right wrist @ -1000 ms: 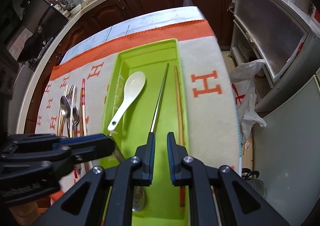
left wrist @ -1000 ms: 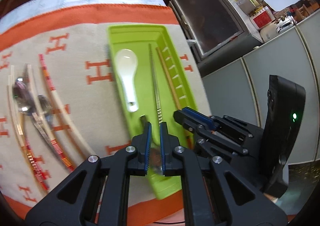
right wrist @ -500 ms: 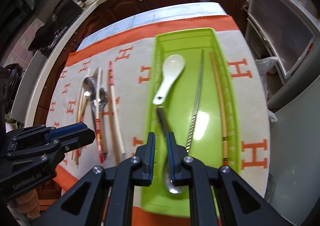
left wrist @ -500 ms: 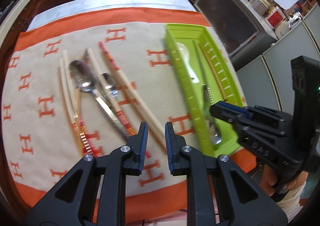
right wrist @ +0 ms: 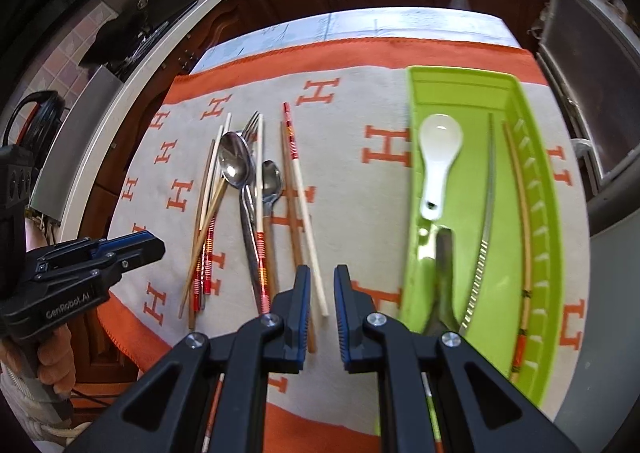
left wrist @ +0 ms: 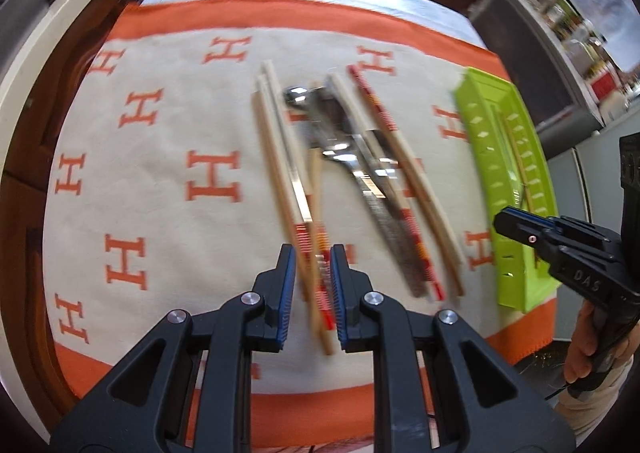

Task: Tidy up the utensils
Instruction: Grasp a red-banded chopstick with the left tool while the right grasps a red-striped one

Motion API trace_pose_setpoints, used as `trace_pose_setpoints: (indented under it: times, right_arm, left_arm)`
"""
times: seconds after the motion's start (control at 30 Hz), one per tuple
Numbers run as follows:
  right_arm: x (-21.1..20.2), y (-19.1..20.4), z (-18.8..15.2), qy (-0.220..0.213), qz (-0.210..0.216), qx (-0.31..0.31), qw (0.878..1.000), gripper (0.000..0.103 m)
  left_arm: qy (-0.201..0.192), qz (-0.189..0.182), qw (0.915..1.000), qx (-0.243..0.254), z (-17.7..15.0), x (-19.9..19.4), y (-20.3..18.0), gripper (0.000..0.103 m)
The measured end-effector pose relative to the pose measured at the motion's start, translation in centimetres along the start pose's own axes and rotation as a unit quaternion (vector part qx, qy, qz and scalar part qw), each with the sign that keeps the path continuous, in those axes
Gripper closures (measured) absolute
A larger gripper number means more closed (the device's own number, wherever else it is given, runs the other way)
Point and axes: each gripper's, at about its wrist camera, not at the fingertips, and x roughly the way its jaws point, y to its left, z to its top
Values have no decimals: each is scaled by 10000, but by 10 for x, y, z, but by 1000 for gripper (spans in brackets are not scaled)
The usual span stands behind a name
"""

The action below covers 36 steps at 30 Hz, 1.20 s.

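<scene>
A: Since a second ago the left gripper (left wrist: 313, 293) has swung off the lime-green plastic tray (left wrist: 484, 141) and now hangs over the loose utensils on the cream cloth with orange H letters (left wrist: 160, 157). Its jaws are released, a narrow gap, nothing clamped.

B: What could go wrong in that view?

A: The red-banded wooden chopsticks (left wrist: 316, 253) below the jaws cross each other and lie against pale ones. I judge a pinch here could catch two sticks, or drag the steel spoon (left wrist: 320, 121) beside them. Blur makes it hard to tell which stick lies on top.

B: And the right wrist view?

A: The right gripper (right wrist: 322, 317) has also slid from the tray toward the cloth. Its jaws stand slightly apart, empty, over the end of a long white chopstick (right wrist: 308, 229). The tray (right wrist: 460, 85) sits to its right, holding a white ceramic spoon (right wrist: 438, 157), a metal chopstick (right wrist: 488, 193), a thin wooden chopstick (right wrist: 520, 193) and a dark-handled utensil (right wrist: 444, 277).

B: Anything in the way?

A: The left gripper (right wrist: 132, 249) works the same pile, so the two could bump. A fork (right wrist: 250, 125) and two steel spoons (right wrist: 236, 169) overlap the chopsticks on the table.
</scene>
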Motion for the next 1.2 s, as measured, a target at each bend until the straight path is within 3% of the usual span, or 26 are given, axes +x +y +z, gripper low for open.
trace_pose_setpoints:
  times: [0.37, 0.83, 1.2]
  right_arm:
    - [44, 13, 27, 466, 67, 32, 9989, 91]
    - [61, 1, 36, 609, -16, 200, 9979, 91]
    - [69, -1, 40, 680, 49, 225, 9974, 91]
  left_arm:
    - [381, -346, 9981, -352, 18, 41, 29, 88]
    - [329, -456, 9982, -196, 40, 55, 10, 89]
    - [346, -242, 9990, 137, 60, 69, -13, 93]
